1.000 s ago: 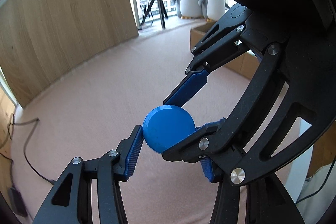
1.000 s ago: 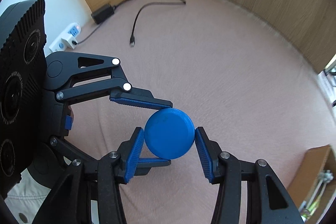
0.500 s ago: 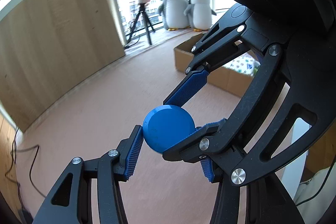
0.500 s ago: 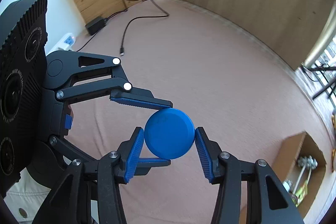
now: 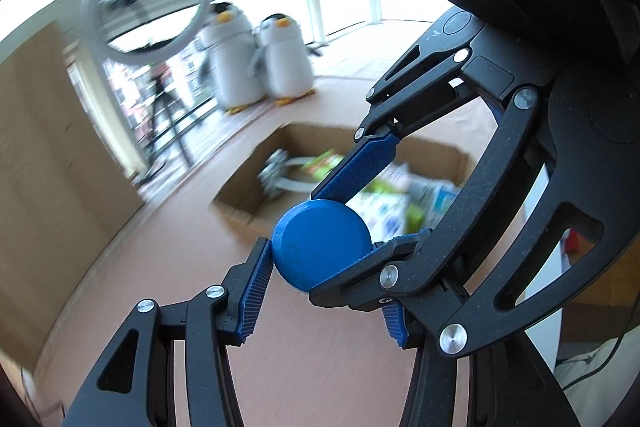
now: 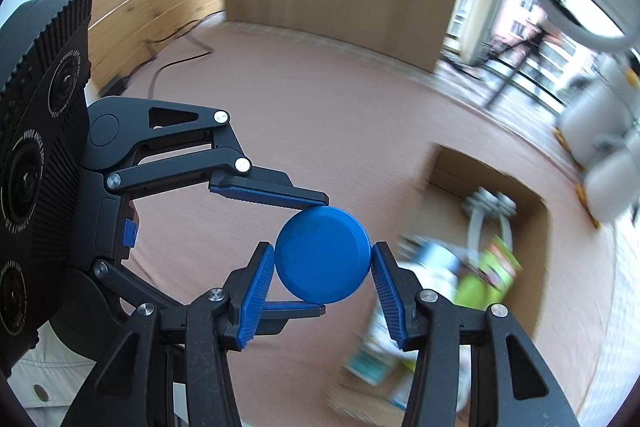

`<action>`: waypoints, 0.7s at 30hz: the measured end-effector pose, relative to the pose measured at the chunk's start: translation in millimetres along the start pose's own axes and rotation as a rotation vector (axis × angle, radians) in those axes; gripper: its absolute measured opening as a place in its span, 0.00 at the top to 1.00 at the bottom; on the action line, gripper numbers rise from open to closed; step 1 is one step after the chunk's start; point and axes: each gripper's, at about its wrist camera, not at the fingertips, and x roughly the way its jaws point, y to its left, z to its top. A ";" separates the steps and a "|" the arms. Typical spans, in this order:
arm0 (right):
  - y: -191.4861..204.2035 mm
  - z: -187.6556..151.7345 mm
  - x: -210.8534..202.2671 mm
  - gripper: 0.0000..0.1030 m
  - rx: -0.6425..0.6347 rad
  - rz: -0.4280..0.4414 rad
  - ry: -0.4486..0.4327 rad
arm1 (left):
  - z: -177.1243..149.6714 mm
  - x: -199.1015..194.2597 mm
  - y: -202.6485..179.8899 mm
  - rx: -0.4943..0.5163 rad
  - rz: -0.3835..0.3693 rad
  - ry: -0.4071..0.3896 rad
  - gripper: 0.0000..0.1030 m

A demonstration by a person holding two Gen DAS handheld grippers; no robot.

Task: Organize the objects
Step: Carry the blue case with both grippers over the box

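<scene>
Beyond the left wrist view's fingers, an open cardboard box [image 5: 256, 219] shows blurred contents that cannot be identified. The left gripper [image 5: 320, 259] clamps the blue disc [image 5: 320, 245]; its right finger is hidden behind the right gripper [image 5: 358, 201], likewise closed on it. From the right wrist view, both pairs of fingers [image 6: 260, 283] visibly press the disc's rim, with blurred cables [image 6: 176, 59] on the floor.
</scene>
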 end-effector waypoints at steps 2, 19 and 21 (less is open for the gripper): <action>-17.7 -11.3 -9.1 0.55 0.037 -0.022 -0.006 | 19.8 14.8 -13.6 0.035 -0.032 -0.010 0.48; -91.6 -62.9 -32.2 0.55 0.204 -0.095 -0.006 | 81.4 86.3 -54.8 0.133 -0.151 -0.015 0.48; -93.4 -61.9 -30.4 0.55 0.208 -0.094 -0.008 | 83.1 90.2 -52.0 0.133 -0.150 -0.012 0.48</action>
